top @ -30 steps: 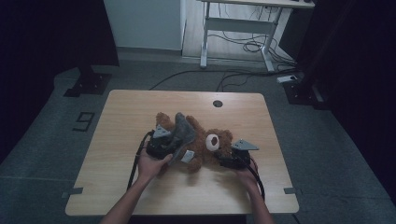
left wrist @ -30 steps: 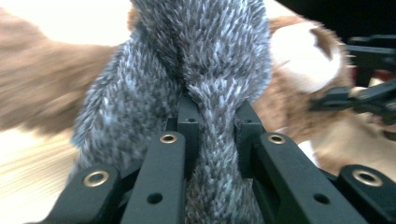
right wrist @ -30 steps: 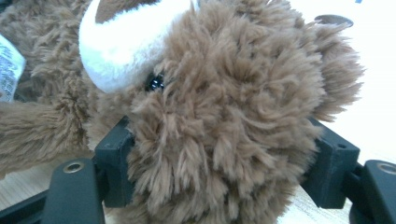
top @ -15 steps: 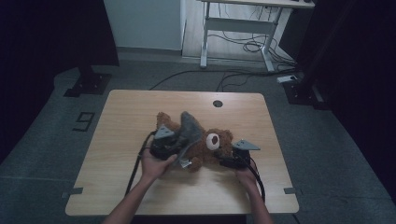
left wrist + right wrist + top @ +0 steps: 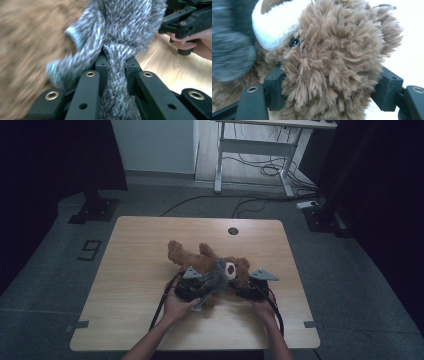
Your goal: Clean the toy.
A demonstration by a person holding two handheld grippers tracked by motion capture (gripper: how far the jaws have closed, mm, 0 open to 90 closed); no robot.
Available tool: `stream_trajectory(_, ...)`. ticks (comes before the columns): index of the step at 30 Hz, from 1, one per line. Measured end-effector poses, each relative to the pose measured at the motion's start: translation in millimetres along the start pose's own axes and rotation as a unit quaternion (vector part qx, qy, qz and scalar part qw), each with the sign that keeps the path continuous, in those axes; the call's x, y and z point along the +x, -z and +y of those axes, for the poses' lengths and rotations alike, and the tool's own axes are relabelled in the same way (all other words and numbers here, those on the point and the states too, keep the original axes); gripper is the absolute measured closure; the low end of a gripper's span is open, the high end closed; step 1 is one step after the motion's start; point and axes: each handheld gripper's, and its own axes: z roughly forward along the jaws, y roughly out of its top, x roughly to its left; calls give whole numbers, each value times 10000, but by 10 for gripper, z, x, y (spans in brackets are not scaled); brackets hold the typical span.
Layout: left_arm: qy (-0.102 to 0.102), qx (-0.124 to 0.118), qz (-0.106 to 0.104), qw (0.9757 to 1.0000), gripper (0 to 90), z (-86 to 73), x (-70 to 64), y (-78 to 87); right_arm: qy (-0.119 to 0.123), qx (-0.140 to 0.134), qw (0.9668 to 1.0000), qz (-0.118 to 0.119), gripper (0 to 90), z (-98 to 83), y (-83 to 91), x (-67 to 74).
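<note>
On the table (image 5: pixel 135 270), left gripper (image 5: pixel 207 287) clenches grey scarf (image 5: pixel 120 32); right gripper (image 5: pixel 240 290) grasps teddy bear's head (image 5: pixel 332 62).

Your grey knit piece (image 5: pixel 117 32) runs off the left gripper view at twelve o'clock. At nine o'clock, the teddy bear (image 5: pixel 27 50) is only brown blur.

We see a light wooden table (image 5: pixel 150 270) on a grey floor (image 5: pixel 45 285). A round cable hole (image 5: pixel 233 231) sits near its far edge. A brown teddy (image 5: pixel 200 257) lies on the top, just right of the middle, its legs toward the far left and its head toward the right. Grey tape marks (image 5: pixel 79 324) sit at both near corners. The wood also shows in the left gripper view.
</note>
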Motion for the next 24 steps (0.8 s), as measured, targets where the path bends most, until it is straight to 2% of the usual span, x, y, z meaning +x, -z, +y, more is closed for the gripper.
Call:
stream_trajectory(7,242,-165,5,9996,772,-250,169,233,43,-6,10000,73,272,-7,0,-25)
stream_trajectory(12,237,-301,259,9989,772,-322,274,403,48,-18,9999,116,273,-13,-1,-45)
stream_trajectory(18,384,-515,421,9970,773,-313,388,559,57,-35,9998,170,277,-23,1,-68)
stream_trajectory(21,507,-655,452,9955,773,-254,449,625,97,-58,9998,186,280,-30,0,-71)
stream_trajectory(24,381,-707,540,9953,775,-94,468,646,88,-79,9997,203,284,-33,-4,-76)
